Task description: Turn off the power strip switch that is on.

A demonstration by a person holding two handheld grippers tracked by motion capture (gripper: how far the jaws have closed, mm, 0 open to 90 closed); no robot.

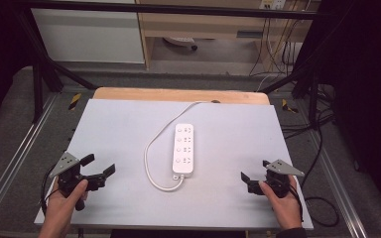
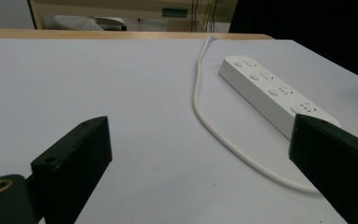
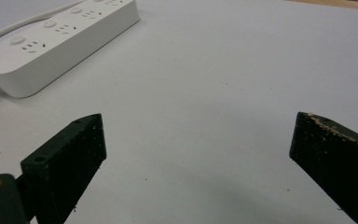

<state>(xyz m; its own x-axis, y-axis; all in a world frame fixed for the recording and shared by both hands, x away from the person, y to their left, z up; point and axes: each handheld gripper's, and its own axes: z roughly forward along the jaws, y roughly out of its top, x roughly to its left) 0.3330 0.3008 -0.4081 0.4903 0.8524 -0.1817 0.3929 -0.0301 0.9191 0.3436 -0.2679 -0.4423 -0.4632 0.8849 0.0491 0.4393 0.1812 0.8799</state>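
A white power strip (image 1: 184, 148) (image 2: 272, 91) (image 3: 58, 35) lies lengthwise in the middle of the grey table top (image 1: 129, 129), with several sockets on its face. Its white cable (image 1: 151, 158) (image 2: 214, 126) loops out of the near end, curves left and runs to the far edge. My left gripper (image 1: 98, 165) (image 2: 200, 158) rests near the front left corner, open, nothing between its jaws. My right gripper (image 1: 254, 170) (image 3: 198, 154) sits near the front right, open too, with bare table between its jaws. Both stand well apart from the strip.
The grey top lies on a wooden table (image 1: 178, 94) whose far edge shows beyond it. Black frame legs (image 1: 39, 74) stand at the back corners. Cables (image 1: 322, 148) trail on the floor to the right. A white cabinet (image 1: 89, 34) stands behind.
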